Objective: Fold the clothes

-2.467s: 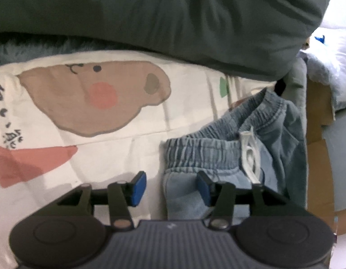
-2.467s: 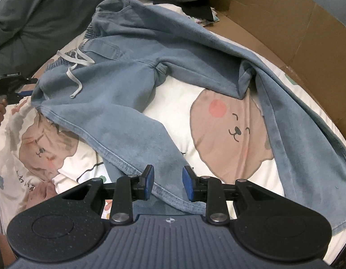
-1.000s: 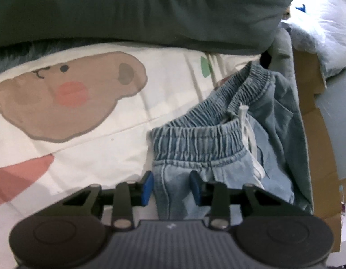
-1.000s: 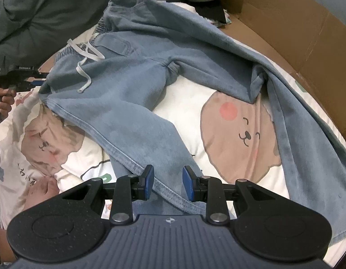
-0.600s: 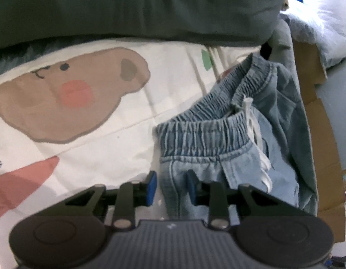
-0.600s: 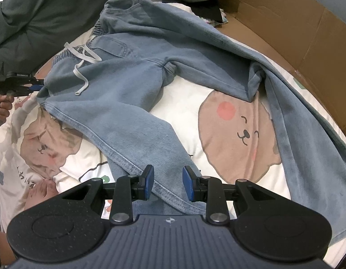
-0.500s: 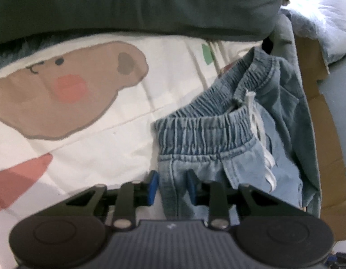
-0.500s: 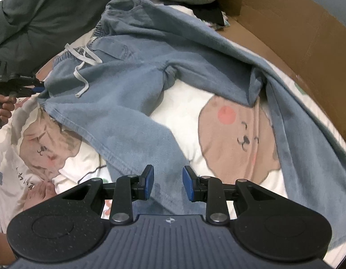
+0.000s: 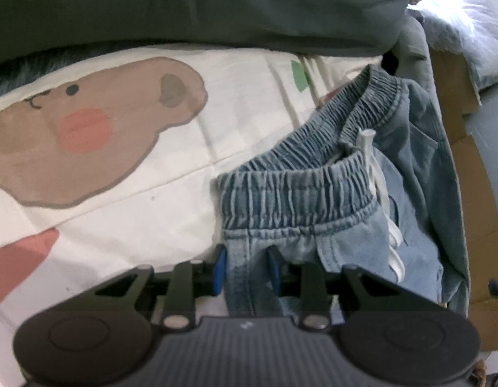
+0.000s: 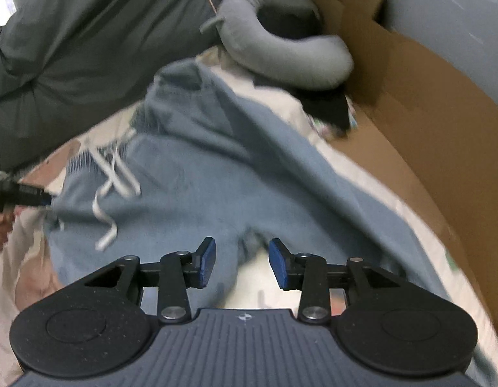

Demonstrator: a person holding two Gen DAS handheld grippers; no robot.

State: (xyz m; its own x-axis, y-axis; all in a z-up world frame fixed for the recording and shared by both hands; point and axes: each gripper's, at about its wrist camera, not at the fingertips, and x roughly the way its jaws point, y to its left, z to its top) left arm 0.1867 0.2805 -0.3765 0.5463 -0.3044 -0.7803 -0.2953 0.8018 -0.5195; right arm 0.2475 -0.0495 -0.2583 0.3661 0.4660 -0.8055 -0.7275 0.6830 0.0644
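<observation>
A dark green duvet [image 9: 190, 3] lies bunched in soft folds at the far side of the bed, well beyond the left tool [image 9: 246, 269]. Nearer, the cream sheet [image 9: 142, 213] is smooth cotton, creased in straight lines and printed with a rounded brown bear face with a pink cheek. Brown cardboard [image 10: 420, 103], flat and stiff, walls the bed to the right of the right tool [image 10: 241, 263], and a grey neck pillow [image 10: 290, 54], plump and curved like a horseshoe, sits far ahead of it. The jeans [image 10: 216, 174] are faded blue denim with a gathered elastic waistband and a flat white drawstring [image 9: 379, 190]; they spread from the left tool across to the right tool, waistband toward the duvet, legs running back under the right tool. The left tool stands narrow, its blue pads closed on a fold of denim just below the waistband corner, tighter than a second ago, when the cloth sat loose between them. The right tool's jaws are opening; they have left the leg hem they hovered over half a second ago and now sit above the crotch, with cloth and sheet below but nothing pinched. A hand [image 10: 0, 225] grips the left tool's handle at the far left of the right view, which is motion-blurred.
</observation>
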